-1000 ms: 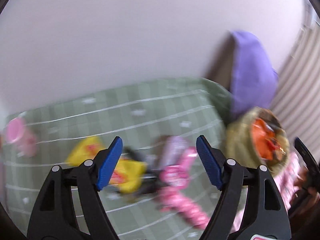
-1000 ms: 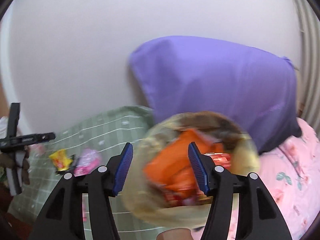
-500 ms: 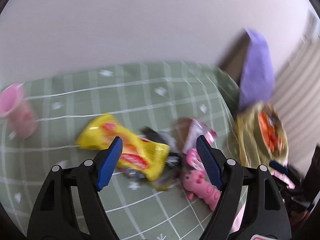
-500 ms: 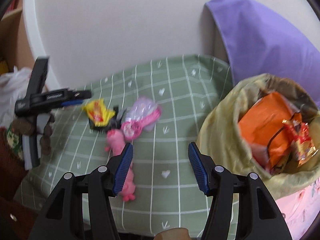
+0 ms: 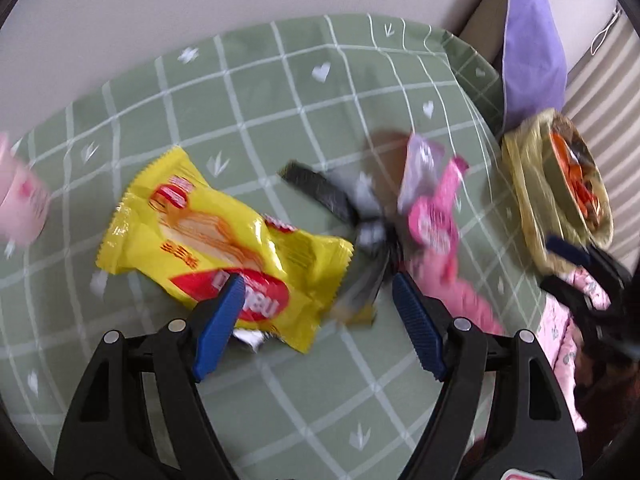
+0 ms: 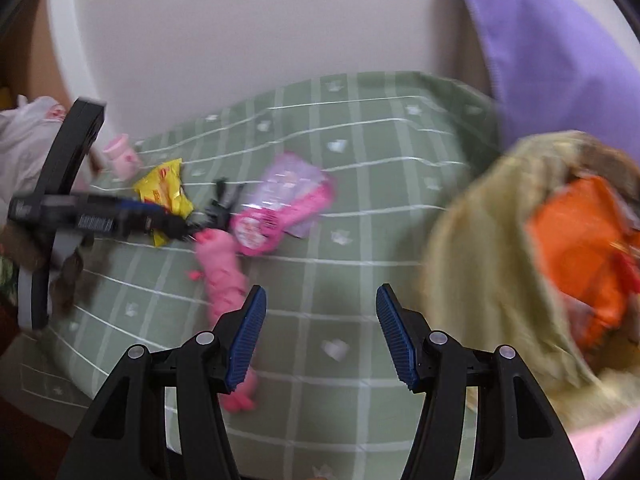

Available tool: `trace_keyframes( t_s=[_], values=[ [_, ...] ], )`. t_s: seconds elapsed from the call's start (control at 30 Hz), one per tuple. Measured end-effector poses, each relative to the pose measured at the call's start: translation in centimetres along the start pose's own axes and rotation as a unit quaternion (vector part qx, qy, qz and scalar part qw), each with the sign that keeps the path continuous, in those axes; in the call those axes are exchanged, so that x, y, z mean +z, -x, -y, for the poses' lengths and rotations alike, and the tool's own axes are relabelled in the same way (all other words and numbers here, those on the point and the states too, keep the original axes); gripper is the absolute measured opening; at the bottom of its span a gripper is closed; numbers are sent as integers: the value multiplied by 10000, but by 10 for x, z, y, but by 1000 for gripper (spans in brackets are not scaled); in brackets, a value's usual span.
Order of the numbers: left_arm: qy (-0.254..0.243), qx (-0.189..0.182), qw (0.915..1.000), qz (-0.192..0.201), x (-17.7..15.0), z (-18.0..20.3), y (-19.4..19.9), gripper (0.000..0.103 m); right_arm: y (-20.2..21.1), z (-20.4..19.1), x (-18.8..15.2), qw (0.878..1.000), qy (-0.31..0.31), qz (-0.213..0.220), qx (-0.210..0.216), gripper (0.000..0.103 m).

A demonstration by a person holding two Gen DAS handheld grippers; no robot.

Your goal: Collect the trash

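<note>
the left gripper [image 5: 318, 320] hangs low over a green checked cloth [image 5: 260, 92] with its blue-padded fingers spread wide and gripping nothing; the near end of a yellow snack wrapper [image 5: 224, 236] lies between them, its red logo just at the left pad. right of the wrapper lie a blurred black wrapper [image 5: 320, 192], a pink-and-clear packet [image 5: 430, 196] and a pink plush toy [image 5: 452, 280], all close together. a pink cup [image 5: 20, 200] sits at the left edge. the right gripper [image 6: 318, 334] is likewise spread and empty, over bare cloth, with the plush toy's [image 6: 222, 276] end beside its left finger. the yellowish trash bag [image 6: 492, 248], open and holding an orange wrapper [image 6: 580, 256], stands at its right, in front of a purple pillow [image 6: 552, 52].
</note>
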State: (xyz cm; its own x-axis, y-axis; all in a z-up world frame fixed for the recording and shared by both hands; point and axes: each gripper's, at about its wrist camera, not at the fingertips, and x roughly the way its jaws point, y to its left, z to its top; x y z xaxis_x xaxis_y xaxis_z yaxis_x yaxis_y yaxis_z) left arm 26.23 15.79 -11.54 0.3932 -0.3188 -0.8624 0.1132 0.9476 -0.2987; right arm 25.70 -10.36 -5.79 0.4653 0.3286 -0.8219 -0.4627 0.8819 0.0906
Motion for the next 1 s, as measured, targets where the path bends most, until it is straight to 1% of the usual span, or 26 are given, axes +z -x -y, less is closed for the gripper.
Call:
trace_keyframes(
  t_s=[0.07, 0.13, 0.2, 0.27, 0.3, 0.33, 0.37, 0.4, 0.43, 0.47, 0.5, 0.63, 0.73, 0.8, 0.83, 0.9, 0.93, 1.0],
  values=[
    [134, 89, 9998, 76, -10, -4, 15, 72, -15, -6, 9, 9997, -15, -39, 224, 54],
    [371, 111, 9990, 209, -16, -7, 32, 72, -36, -15, 22, 9988, 16, -108, 472, 54],
    [424, 175, 9984, 327, -22, -6, 48, 72, -60, -25, 34, 9981, 73, -251, 556, 54],
    [416, 351, 9973, 498, -27, -8, 68, 72, -75, -30, 42, 9975, 73, -365, 603, 54],
    [427, 383, 9967, 566, -29, -9, 75, 72, -85, -32, 47, 9970, 84, -397, 660, 53],
    [462, 422, 9958, 671, -32, -13, 85, 72, -93, -34, 51, 9966, 125, -456, 672, 50],
    [518, 463, 9949, 736, -33, -15, 92, 72, -101, -36, 53, 9962, 177, -529, 663, 42],
    [579, 477, 9942, 769, -32, -16, 94, 72, -106, -38, 55, 9951, 223, -603, 754, 29],
    [686, 450, 9932, 830, -34, -20, 97, 72, -108, -39, 55, 9945, 259, -653, 781, 26],
    [759, 401, 9923, 892, -34, -22, 99, 72, -107, -40, 54, 9947, 318, -647, 732, 21],
    [789, 366, 9918, 934, -34, -22, 99, 72, -104, -40, 53, 9947, 378, -611, 738, 17],
    [783, 248, 9926, 899, -35, -24, 90, 72, -86, -26, 44, 9955, 212, -470, 801, 16],
    [922, 203, 9927, 751, -33, -25, 71, 72, -69, -11, 35, 9963, 34, -408, 754, 16],
    [894, 152, 9937, 663, -28, -22, 61, 72, -58, 0, 28, 9968, -86, -390, 688, 16],
    [786, 236, 9946, 635, -24, -18, 56, 72, -53, 5, 24, 9968, -149, -400, 676, 16],
    [631, 620, 9938, 669, -20, -13, 51, 72, -41, 16, 16, 9961, -336, -411, 699, 16],
    [687, 841, 9914, 727, -19, -15, 50, 72, -37, 20, 12, 9954, -412, -426, 749, 16],
    [1051, 1138, 9844, 831, -17, -26, 51, 72, -28, 24, 2, 9926, -585, -460, 958, 16]
  ],
)
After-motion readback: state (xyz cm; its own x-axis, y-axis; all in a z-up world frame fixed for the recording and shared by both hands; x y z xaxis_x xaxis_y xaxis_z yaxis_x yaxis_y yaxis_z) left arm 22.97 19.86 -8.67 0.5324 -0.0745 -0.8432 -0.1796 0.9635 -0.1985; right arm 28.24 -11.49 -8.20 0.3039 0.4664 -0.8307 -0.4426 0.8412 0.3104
